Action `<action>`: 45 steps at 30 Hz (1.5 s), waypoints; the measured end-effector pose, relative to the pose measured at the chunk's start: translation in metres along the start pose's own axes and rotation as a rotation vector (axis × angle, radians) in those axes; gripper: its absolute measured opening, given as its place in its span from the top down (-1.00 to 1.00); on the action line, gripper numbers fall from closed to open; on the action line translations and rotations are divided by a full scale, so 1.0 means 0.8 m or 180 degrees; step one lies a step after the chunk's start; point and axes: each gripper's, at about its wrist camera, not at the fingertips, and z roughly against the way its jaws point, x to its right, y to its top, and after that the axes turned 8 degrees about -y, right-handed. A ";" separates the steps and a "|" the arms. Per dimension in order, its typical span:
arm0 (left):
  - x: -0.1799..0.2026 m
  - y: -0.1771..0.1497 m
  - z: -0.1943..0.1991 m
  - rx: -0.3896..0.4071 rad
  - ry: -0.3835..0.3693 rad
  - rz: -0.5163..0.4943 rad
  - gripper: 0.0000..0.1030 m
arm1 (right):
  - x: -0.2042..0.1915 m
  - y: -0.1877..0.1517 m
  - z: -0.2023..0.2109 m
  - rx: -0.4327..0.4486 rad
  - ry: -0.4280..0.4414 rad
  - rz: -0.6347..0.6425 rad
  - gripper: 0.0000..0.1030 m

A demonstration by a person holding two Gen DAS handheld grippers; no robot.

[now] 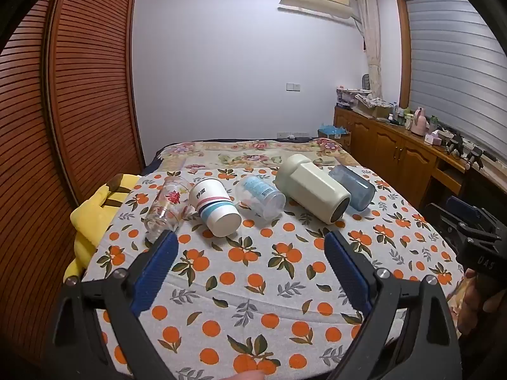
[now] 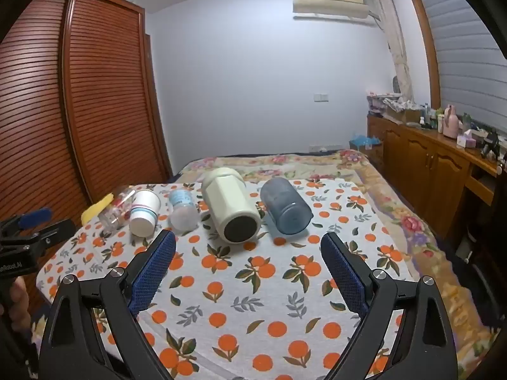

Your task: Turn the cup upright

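Five cups lie on their sides in a row on an orange-print cloth (image 1: 253,285): glass (image 1: 166,205), paper cup (image 1: 215,204), clear cup (image 1: 261,193), cream mug (image 1: 312,188), blue cup (image 1: 351,186). Left hand-held gripper (image 1: 250,242) and right hand-held gripper (image 2: 248,242) both gape wide, empty, near the row.

Both my wrist cameras looked forward over the bed (image 1: 253,285) toward the far wall (image 2: 253,79). They shared the row of cups (image 1: 218,205), my left view sitting further left.

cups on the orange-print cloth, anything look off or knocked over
Yes: all five lie on their sides in a row on the cloth: the glass, paper cup, clear plastic cup, cream mug and blue cup. None stands upright. No spill or damage shows. Both grippers, left and right, are open and empty.
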 end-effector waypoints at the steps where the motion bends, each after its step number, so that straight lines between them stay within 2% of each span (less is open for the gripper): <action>1: 0.000 0.000 0.000 0.0000 0.0007 -0.0008 -0.83 | -0.003 -0.001 0.001 0.0053 -0.0027 0.0076 -0.83; 45: 0.005 0.000 0.003 0.0011 0.0003 -0.0019 -0.83 | -0.001 -0.002 0.004 0.0032 -0.0033 0.0040 -0.83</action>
